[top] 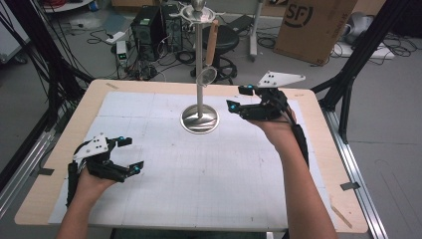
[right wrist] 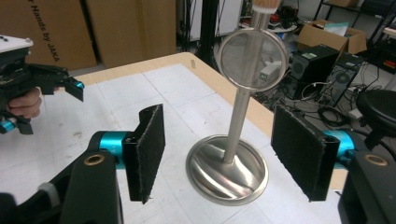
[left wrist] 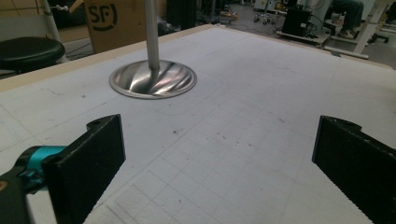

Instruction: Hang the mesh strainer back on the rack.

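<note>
The steel stand (top: 199,99) is standing upright toward the far middle of the table (top: 318,149), with a small round strainer (right wrist: 253,58) hanging from its top against the pole. The right gripper (top: 242,101) is hovering just right of the stand, jaws spread wide and gripping nothing. The left gripper (top: 130,155) is sitting well apart from the stand, near the table's near-left side, its jaws likewise released.

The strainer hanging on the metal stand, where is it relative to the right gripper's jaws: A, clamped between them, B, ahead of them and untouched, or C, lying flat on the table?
B: the strainer hangs from the stand ahead of the right gripper, whose jaws stand wide apart and touch nothing.
</note>
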Motion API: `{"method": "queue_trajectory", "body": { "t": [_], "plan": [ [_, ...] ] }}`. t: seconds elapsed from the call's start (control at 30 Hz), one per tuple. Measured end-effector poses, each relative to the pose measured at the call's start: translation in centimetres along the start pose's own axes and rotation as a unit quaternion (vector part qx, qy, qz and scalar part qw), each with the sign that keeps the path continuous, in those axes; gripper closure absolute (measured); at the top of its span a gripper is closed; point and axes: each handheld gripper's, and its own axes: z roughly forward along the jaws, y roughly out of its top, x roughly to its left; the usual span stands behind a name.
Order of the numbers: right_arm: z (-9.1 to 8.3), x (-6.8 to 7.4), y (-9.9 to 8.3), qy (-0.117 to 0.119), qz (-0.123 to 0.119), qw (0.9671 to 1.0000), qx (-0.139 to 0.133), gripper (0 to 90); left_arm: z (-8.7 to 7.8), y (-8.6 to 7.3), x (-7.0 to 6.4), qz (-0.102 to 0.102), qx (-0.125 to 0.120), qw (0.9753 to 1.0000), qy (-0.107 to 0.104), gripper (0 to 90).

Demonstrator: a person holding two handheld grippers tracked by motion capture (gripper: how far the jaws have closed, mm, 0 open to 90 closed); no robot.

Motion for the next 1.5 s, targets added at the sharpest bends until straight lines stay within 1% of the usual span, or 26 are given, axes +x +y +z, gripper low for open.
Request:
{"method": "queue_trajectory", "body": {
  "t": [0.13, 0.27, 0.4, 0.47, 0.67, 0.73, 0.87, 1.0, 1.13, 1.2, 1.3, 1.4, 1.5],
  "plan": [
    [-0.5, 0.7, -1.1, 0.0, 0.0, 1.0, -0.01, 32.8, 0.0, 0.0, 0.0, 0.001, 0.002, 1.0, 0.0, 3.1],
    [-0.9, 1.0, -2.4, 0.003, 0.008, 0.9998, -0.018, 31.9, 0.0, 0.0, 0.0, 0.001, 0.002, 1.0, 0.001, 3.1],
    [-1.3, 1.4, -3.8, -0.004, 0.016, 0.9996, -0.022, 30.6, 0.1, -0.1, 0.0, 0.001, 0.005, 1.0, 0.0, 3.1],
    [-1.5, 1.5, -4.6, -0.008, 0.016, 0.9996, -0.023, 30.3, 0.2, -0.1, 0.0, 0.001, 0.006, 1.0, -0.001, 3.1],
    [-1.7, 1.9, -6.7, -0.004, 0.027, 0.9994, -0.02, 29.1, 0.1, -0.1, 0.0, 0.001, 0.006, 1.0, -0.001, 3.1],
    [-1.8, 2.0, -7.3, -0.003, 0.035, 0.9992, -0.02, 28.1, 0.1, -0.1, 0.0, 0.0, 0.006, 1.0, -0.001, 3.1],
    [-1.8, 2.2, -8.4, -0.001, 0.038, 0.9992, -0.015, 27.2, 0.2, -0.2, 0.1, -0.001, 0.009, 1.0, 0.0, 3.1],
    [-1.6, 2.7, -9.9, 0.004, 0.043, 0.999, -0.009, 26.6, 0.1, -0.2, 0.1, -0.001, 0.006, 1.0, 0.0, 3.1],
    [-1.4, 3.4, -11.4, 0.009, 0.048, 0.9988, -0.009, 26.1, 0.1, -0.2, 0.0, 0.0, 0.008, 1.0, 0.0, 3.1],
    [-1.4, 3.6, -12.1, 0.008, 0.045, 0.9988, -0.017, 26.1, 0.1, -0.2, 0.0, 0.001, 0.008, 1.0, -0.001, 3.1],
    [-1.5, 4.0, -12.9, 0.009, 0.05, 0.9986, -0.016, 24.9, 0.2, -0.2, 0.0, 0.0, 0.008, 1.0, 0.0, 3.1],
    [-1.6, 4.1, -13.8, 0.01, 0.053, 0.9983, -0.021, 24.9, 0.2, -0.2, 0.0, -0.001, 0.007, 1.0, -0.001, 3.1],
    [-1.6, 4.2, -14.5, 0.007, 0.058, 0.9983, -0.007, 23.5, 0.2, -0.2, 0.0, 0.0, 0.006, 1.0, -0.003, 3.1]
  ]
}}
